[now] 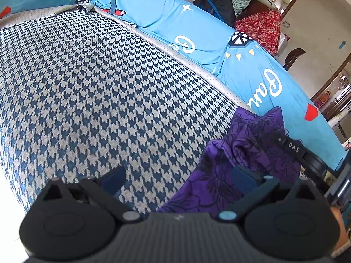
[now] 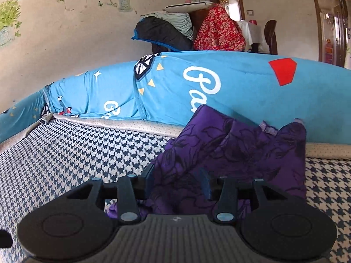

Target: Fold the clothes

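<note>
A purple garment with a dark flower print (image 2: 230, 144) lies bunched on the houndstooth bed cover (image 2: 76, 153), leaning against the blue quilt behind it. My right gripper (image 2: 177, 179) stands partly open with folds of the garment between its fingers (image 2: 206, 185); the pads do not visibly press on the cloth. In the left wrist view the same purple garment (image 1: 248, 153) sits at the lower right. My left gripper (image 1: 178, 176) is wide open and holds nothing, with one finger over the houndstooth cover (image 1: 98, 87) and the other over the garment's edge. Part of the right gripper (image 1: 302, 153) shows behind the garment.
A rolled blue cartoon-print quilt (image 2: 197, 87) runs along the far side of the bed. Behind it are a pile of dark and grey bedding (image 2: 162, 30), a red floral cloth (image 2: 219, 32), a chair (image 2: 271, 35) and doorways. The houndstooth cover stretches away to the left.
</note>
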